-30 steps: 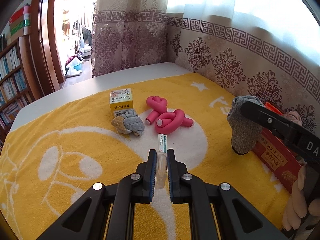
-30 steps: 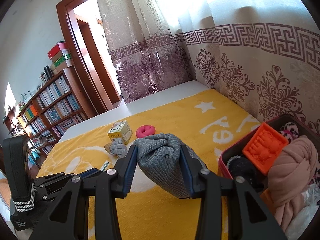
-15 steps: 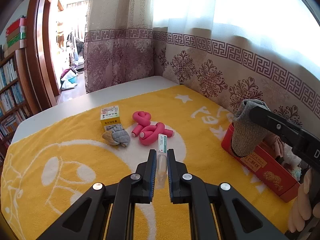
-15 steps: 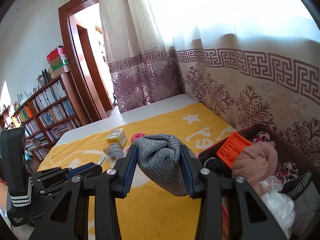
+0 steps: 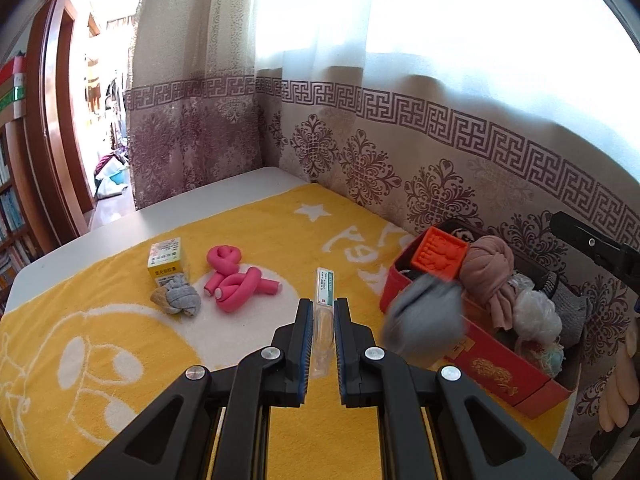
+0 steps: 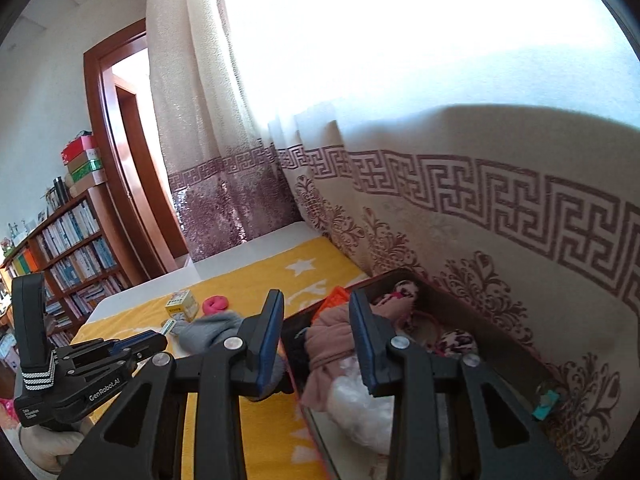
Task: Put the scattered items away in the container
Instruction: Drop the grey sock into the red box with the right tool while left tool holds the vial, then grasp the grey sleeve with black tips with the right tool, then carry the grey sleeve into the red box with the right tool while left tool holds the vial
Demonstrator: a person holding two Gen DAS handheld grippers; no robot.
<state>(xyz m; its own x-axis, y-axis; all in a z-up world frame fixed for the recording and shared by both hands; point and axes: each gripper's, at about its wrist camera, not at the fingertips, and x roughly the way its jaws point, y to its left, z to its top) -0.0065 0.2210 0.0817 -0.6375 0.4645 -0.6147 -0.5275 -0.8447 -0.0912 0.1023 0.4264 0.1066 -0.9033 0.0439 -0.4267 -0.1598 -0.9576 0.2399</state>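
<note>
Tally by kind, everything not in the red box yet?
Pink foam rollers: 2
Rolled socks: 2 (one blurred beside the red box)
Yellow carton: 1
Clear tube pack, held by left gripper: 1
Total: 6

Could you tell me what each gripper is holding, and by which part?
The left gripper clamps the slim clear tube by its near end; the right gripper holds nothing, the grey sock loose beside it.

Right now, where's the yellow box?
Left wrist view: the yellow box stands on the yellow towel's left side, behind the grey sock ball, left of the pink foam curlers.
</note>
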